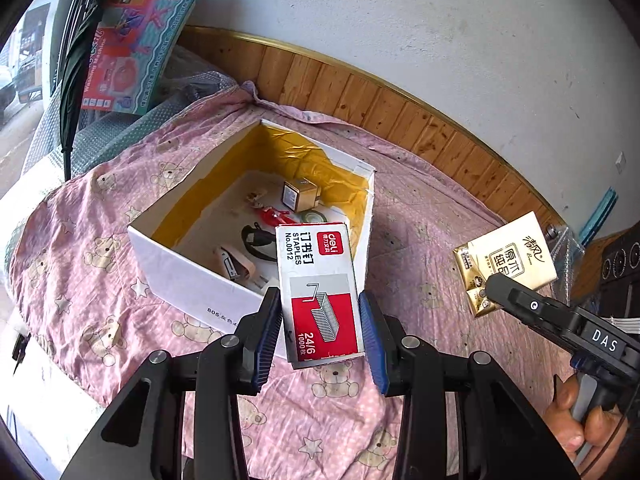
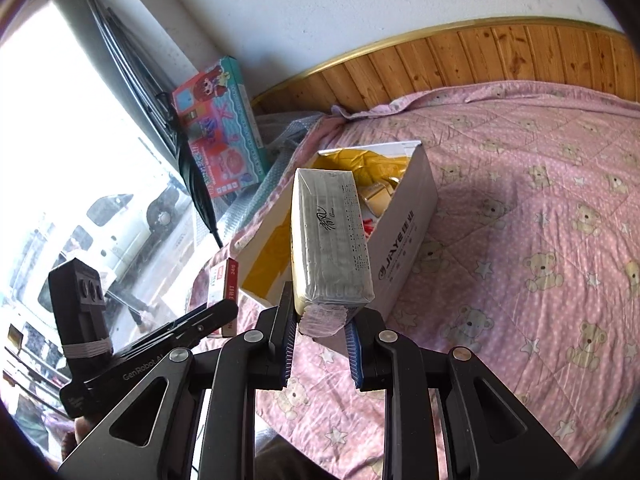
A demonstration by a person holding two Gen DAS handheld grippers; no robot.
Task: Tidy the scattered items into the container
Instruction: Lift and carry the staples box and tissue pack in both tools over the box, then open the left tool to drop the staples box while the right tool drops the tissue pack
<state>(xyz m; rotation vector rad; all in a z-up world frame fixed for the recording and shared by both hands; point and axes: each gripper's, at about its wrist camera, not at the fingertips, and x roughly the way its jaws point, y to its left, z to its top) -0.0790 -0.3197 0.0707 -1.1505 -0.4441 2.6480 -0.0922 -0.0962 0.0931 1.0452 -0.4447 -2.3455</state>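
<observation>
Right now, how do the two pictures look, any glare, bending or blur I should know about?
Left wrist view: even light, red and white staples box print sharp, wooden wall panel bowed by the fisheye. Right wrist view: bright window at left blown out, glare on the plastic-wrapped tissue pack, white cardboard box readable.

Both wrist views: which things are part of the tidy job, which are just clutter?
Job:
left gripper holding staples box
right gripper holding tissue pack
white container

Clutter:
toy box
umbrella
pink quilt
</observation>
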